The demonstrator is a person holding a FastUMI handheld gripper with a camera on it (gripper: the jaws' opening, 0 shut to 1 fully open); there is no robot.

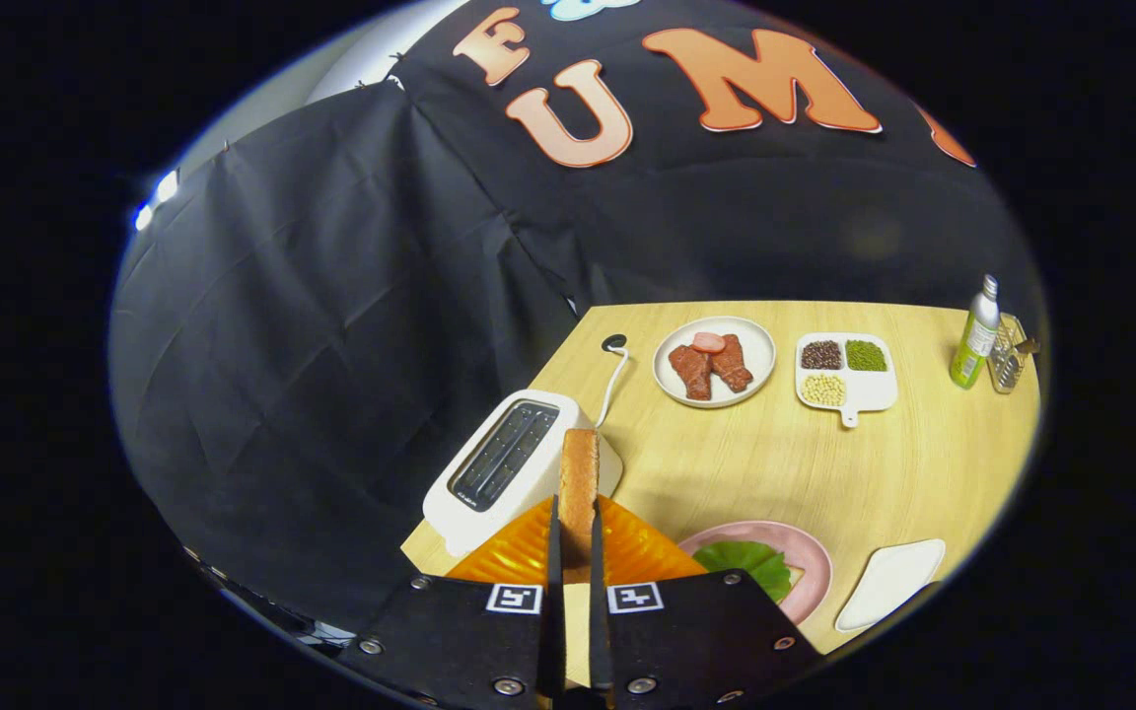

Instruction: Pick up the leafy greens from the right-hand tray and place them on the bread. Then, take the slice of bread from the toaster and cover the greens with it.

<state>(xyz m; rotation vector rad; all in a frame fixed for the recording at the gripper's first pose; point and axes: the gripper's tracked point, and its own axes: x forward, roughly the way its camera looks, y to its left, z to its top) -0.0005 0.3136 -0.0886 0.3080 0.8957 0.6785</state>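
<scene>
Two fingers: the gripper (573,537) is clenched on a slice of bread (579,483), which is pinched edge-on between both fingers and stands upright above them.
Slice of bread: it is held in the air over an orange tray (529,552), just beside the toaster (504,463), and apart from the toaster's slots.
Toaster: a white one is set at the near left corner of the tabletop (824,463), its cord (612,380) running back to a hole in the wood.
Leafy greens: a green leaf (750,562) is seen lying on a pink plate (810,562), right of the fingers; what lies under it cannot be told.
Right-hand tray: a white tray (888,582) is set just right of the pink plate.
Far side: a white plate (714,361) carrying pieces of meat, a divided dish (844,375) with three heaps of beans, and a green bottle (975,335) beside a small wire holder (1007,355) are lined up beyond the fingers.
</scene>
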